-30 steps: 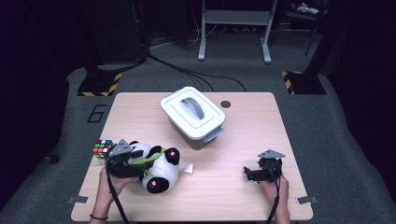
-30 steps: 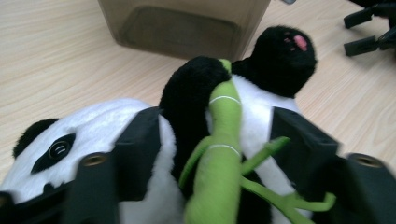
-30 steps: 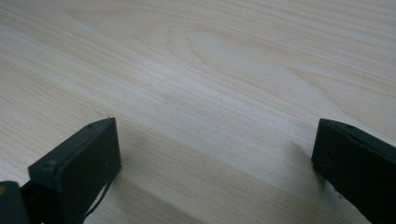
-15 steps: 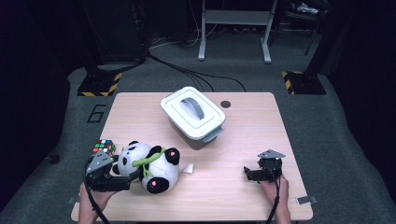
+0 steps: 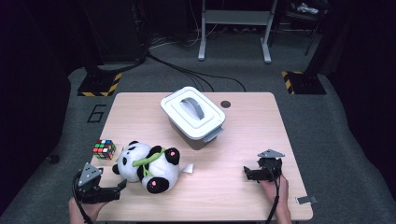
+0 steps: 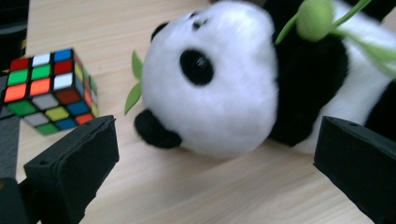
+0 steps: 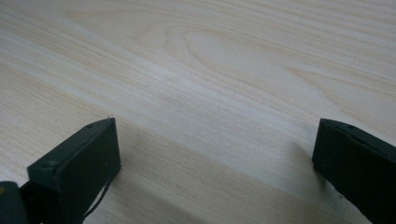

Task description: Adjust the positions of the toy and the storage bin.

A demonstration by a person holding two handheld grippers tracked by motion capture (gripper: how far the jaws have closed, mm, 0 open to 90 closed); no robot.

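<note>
A black-and-white plush panda (image 5: 149, 165) with a green bamboo sprig lies on its side at the front left of the wooden table (image 5: 243, 140). My left gripper (image 5: 116, 189) hovers near the table's front left corner, just short of the panda's head (image 6: 219, 93). Its jaws have just been opening and now stand wide with nothing between them. A colourful puzzle cube (image 5: 104, 149) sits left of the panda, and the left gripper view has it (image 6: 46, 91) beyond the left jaw. My right gripper (image 5: 248, 173) rests open at the front right over bare wood (image 7: 215, 135).
A white lidded box (image 5: 192, 116) with a grey handle stands at the table's middle back. A small dark round hole (image 5: 226, 104) lies beside it. Bare wood stretches between the panda and the right gripper. Dark floor with cables surrounds the table.
The left gripper let go of the panda's head, opened wide and drew back toward the front left corner. The panda stays lying where it was. The right gripper kept still.
</note>
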